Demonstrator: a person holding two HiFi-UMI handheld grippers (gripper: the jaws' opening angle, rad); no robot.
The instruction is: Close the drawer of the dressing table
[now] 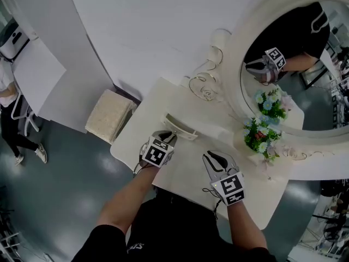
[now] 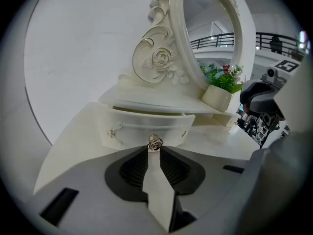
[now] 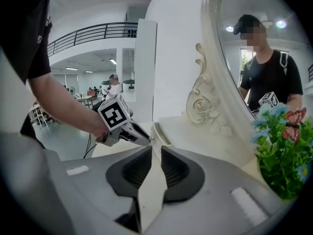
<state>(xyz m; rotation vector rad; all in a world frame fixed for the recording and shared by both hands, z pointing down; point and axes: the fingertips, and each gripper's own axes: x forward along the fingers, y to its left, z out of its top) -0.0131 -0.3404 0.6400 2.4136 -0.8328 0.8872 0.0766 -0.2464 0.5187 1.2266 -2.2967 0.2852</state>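
The white dressing table [image 1: 180, 171] has its small curved drawer [image 1: 181, 127] pulled out a little from under the raised shelf. In the left gripper view the drawer front [image 2: 142, 126] faces me, with a silver rose knob [image 2: 155, 142] at its middle. My left gripper [image 2: 154, 150] is shut on that knob, which sits right between the jaw tips; in the head view this gripper [image 1: 168, 136] reaches the drawer from the front left. My right gripper [image 1: 214, 156] hovers over the tabletop to the right, jaws a narrow gap apart and empty [image 3: 155, 148].
A large oval mirror [image 1: 305, 64] in a carved white frame stands at the back right. A pot of artificial flowers [image 1: 263, 135] sits before it, close to my right gripper. A beige cushioned stool [image 1: 109, 116] stands left of the table. A person [image 1: 11, 119] stands at far left.
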